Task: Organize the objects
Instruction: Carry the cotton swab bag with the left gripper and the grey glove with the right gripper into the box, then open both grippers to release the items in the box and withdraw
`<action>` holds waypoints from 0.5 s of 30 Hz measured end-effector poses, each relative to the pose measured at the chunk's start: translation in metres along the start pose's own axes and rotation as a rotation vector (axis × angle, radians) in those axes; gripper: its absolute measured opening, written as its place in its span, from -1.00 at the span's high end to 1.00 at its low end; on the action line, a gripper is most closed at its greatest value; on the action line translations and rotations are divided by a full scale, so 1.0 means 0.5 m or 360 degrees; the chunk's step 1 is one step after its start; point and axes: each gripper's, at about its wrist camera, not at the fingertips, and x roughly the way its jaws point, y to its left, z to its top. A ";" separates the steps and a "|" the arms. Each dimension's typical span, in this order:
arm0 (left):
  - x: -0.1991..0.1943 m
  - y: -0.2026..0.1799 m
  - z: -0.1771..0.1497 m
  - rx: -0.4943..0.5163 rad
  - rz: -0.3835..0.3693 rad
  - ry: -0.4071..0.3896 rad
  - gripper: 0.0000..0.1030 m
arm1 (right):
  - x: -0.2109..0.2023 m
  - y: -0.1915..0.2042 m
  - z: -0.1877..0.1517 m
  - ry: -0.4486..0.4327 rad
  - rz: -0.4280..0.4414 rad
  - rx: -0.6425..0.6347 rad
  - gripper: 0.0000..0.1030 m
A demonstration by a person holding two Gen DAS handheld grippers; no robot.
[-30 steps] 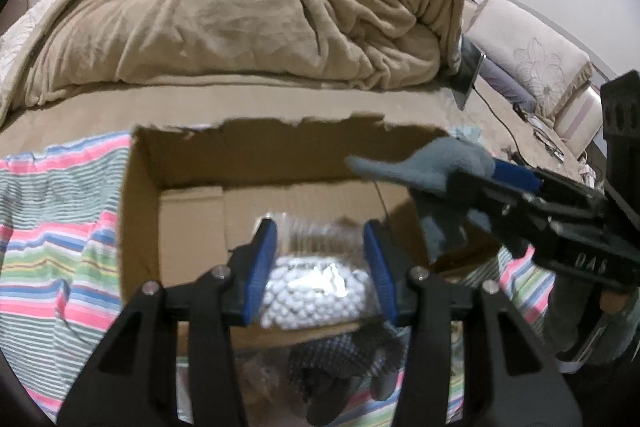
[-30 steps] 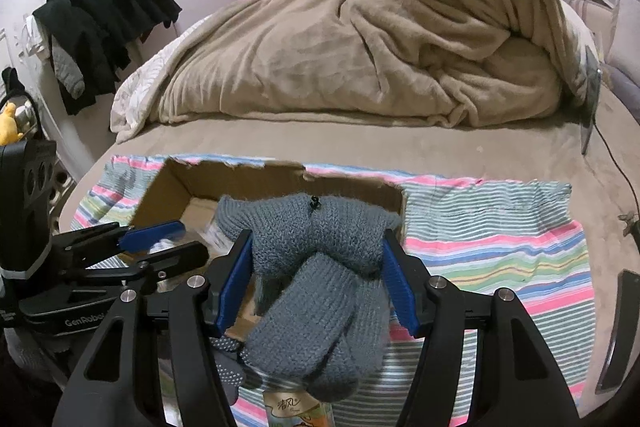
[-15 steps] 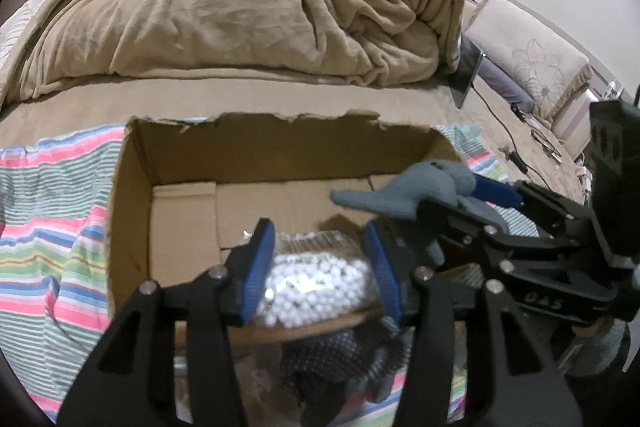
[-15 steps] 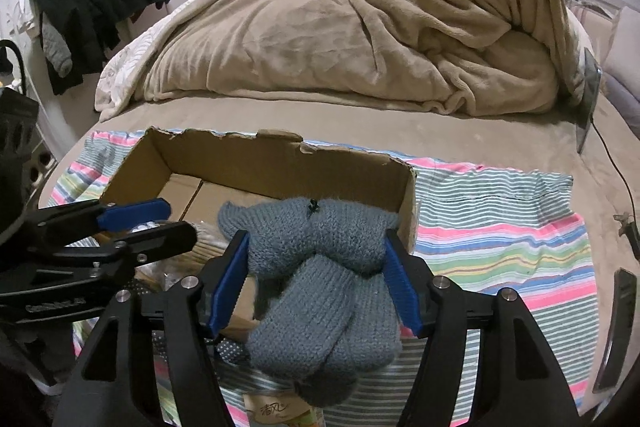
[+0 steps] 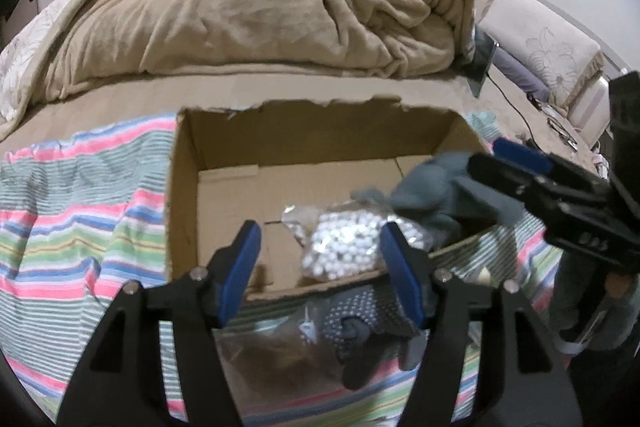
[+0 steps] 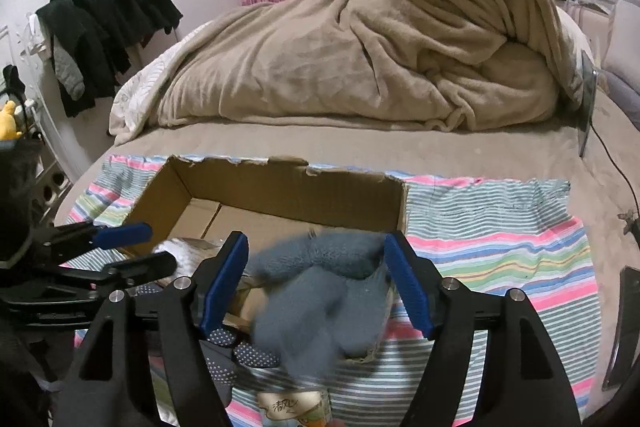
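**Box on the bed takes beads and gloves**

Cardboard box (image 5: 304, 147), open at the top with ragged torn edges, sits on a striped cloth (image 5: 80, 211) spread over the bed (image 6: 460, 155). A clear bag of white beads (image 5: 344, 243) lies inside the box against its near wall, toward the right corner. The left hand-held gripper (image 5: 320, 267) hangs just above that near wall with its blue-padded fingers (image 5: 240, 263) spread wide; the bag lies between and beyond them, touching neither pad that I can see, so this gripper is released.

The right hand-held gripper (image 6: 316, 279) is likewise spread apart, its blue pads (image 6: 408, 283) standing clear on both sides of a pair of grey knitted gloves (image 6: 320, 291). The gloves are blurred; they droop over the box's near right corner, part inside and part spilling down over the wall. In the left wrist view the same gloves (image 5: 436, 187) sit just beside the bead bag, touching it.

On the cloth in front of the box lie dotted dark work gloves (image 5: 360, 323) and a clear packet with brownish contents (image 5: 272, 355). A printed packet (image 6: 296, 407) shows at the bottom edge of the right wrist view. Behind the box a beige blanket (image 6: 360, 59) is heaped on the bed, and dark clothes (image 6: 104, 19) hang at the left wall.
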 end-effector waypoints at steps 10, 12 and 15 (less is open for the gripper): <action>0.052 -0.014 0.008 -0.0004 0.0013 0.0083 -0.28 | 0.010 -0.018 -0.001 0.0009 -0.0111 -0.0008 -0.64; 0.057 -0.019 0.007 0.0003 0.0005 0.0095 -0.28 | 0.031 -0.025 -0.006 0.0068 -0.0198 -0.0017 -0.64; 0.067 -0.024 0.009 0.0013 -0.0004 0.0120 -0.28 | 0.082 -0.042 -0.021 0.0238 -0.0262 0.0014 -0.64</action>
